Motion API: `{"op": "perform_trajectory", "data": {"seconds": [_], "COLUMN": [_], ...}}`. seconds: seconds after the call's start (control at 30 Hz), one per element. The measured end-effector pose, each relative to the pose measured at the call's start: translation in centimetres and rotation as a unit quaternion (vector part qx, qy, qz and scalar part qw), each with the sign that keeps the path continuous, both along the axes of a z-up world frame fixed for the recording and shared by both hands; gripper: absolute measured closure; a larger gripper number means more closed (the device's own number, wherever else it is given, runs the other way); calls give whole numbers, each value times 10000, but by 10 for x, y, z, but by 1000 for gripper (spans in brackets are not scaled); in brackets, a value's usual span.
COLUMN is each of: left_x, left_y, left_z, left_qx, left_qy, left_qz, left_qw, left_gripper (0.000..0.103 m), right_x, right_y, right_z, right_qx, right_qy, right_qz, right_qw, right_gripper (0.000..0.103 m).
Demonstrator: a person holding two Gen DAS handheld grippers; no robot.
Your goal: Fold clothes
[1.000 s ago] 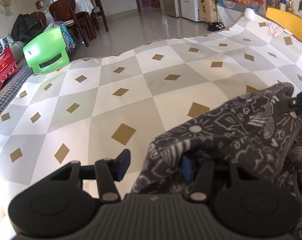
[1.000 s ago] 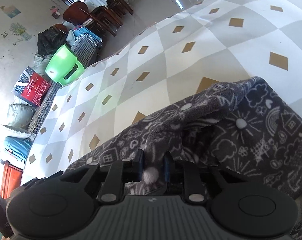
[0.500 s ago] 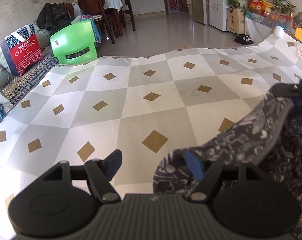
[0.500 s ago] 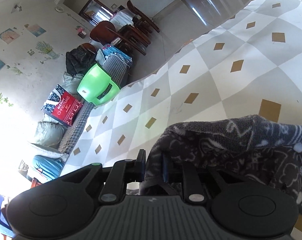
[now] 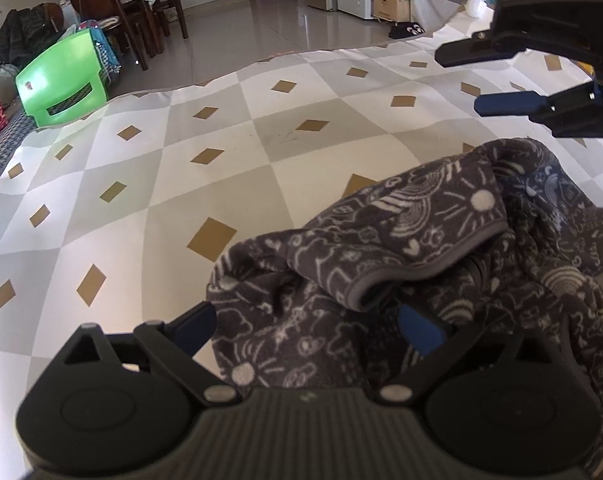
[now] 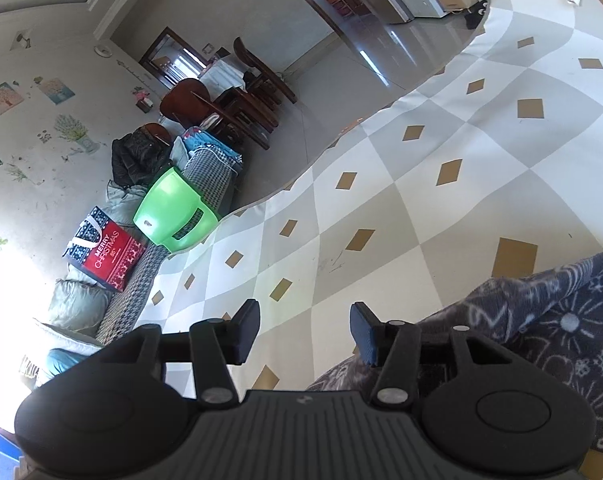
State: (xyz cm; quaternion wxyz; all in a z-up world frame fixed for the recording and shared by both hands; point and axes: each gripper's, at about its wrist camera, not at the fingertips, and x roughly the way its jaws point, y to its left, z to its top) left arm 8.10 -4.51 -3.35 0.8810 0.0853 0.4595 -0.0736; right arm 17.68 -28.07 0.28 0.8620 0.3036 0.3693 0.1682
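**Now both grippers stand open over a loosely heaped fleece**

Plainly, neither gripper has hold of anything. The left gripper (image 5: 305,326) has its jaws spread wide, low over the near part of the grey patterned fleece garment (image 5: 421,248); one blue pad (image 5: 421,330) sits against the cloth under a rolled hem, the other lies at the cloth's left edge, and nothing is pinched between them. The right gripper (image 6: 305,330) is also released, its jaws apart over bare cloth cover, with the garment just beside its right finger; in the left wrist view it hangs in the air above and beyond the heap.

The garment lies on the surface (image 5: 181,160), which wears a diamond-patterned cover. It is bunched rather than flat: a hemmed flap is turned over on top, folds stand up under it, and the far edge is crumpled. It is not a neat, squared packet.

As a judgement, this fits a pause between grasps. Whether a fold has just been laid down and let go, or the cloth is about to be taken up to spread out, the pictures do not settle.

Either way, the next grasp calls for a clean edge or corner, taken in a single layer. The fleece is thick and soft, so a bite into the middle of the heap would likely gather several layers and drag the whole lot along.
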Motion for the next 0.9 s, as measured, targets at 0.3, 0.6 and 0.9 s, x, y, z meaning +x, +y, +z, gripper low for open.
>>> {"op": "perform_trajectory", "data": {"seconds": [0.3,0.6,0.9], "left_x": [-3,-11,-12], "left_y": [-12,-25,-28], "left_z": [-9,-8,-16], "left_qx": [59,96,-9], "left_qy": [121,100,330], "left_qz": [-207,-450,-508], "left_qw": [9997,9989,9982], "left_gripper": [3,1,1], "right_x": [4,-11,-4], "right_y": [-10,-10,6], "right_z": [-16,-19,-44], "right_qx": [-905,-1092,-1096], "right_qy": [852,882,1280], "right_qz": [400,1149,1265], "right_qw": [9914,9834,9776], "right_gripper": [50,49,49]}}
